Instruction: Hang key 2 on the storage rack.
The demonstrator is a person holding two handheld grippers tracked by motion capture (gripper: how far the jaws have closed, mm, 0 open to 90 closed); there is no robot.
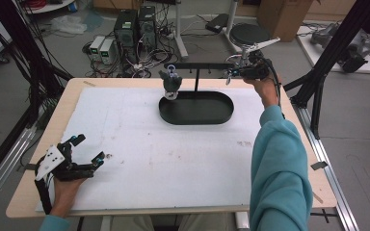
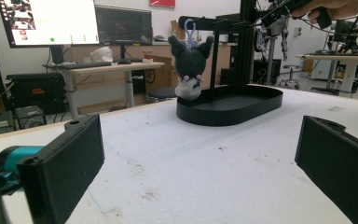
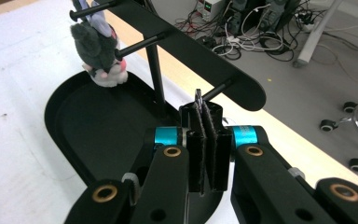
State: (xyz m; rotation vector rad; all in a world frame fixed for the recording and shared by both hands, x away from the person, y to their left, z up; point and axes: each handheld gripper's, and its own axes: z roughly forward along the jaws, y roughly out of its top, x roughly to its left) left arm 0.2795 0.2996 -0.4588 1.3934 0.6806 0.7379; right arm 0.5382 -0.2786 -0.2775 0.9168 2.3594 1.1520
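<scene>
The right gripper [image 3: 205, 135], jaws together on what may be a thin ring, sits at the rack [image 1: 198, 66]'s right peg; the plush toy [image 1: 171, 81] hangs far left. Slide straight onto the peg, then release. The left gripper [image 1: 87, 150] rests spread apart, near left.

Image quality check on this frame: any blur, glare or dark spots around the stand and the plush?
High view: even overhead light, mild softness, black tray reads as a flat dark shape. Left gripper view: near jaws soft, plush fairly sharp, monitor partly blown out, horizon tilted. Right gripper view: right tool shut and crisp, tray interior nearly featureless black, edges stretched by the wide lens.
</scene>
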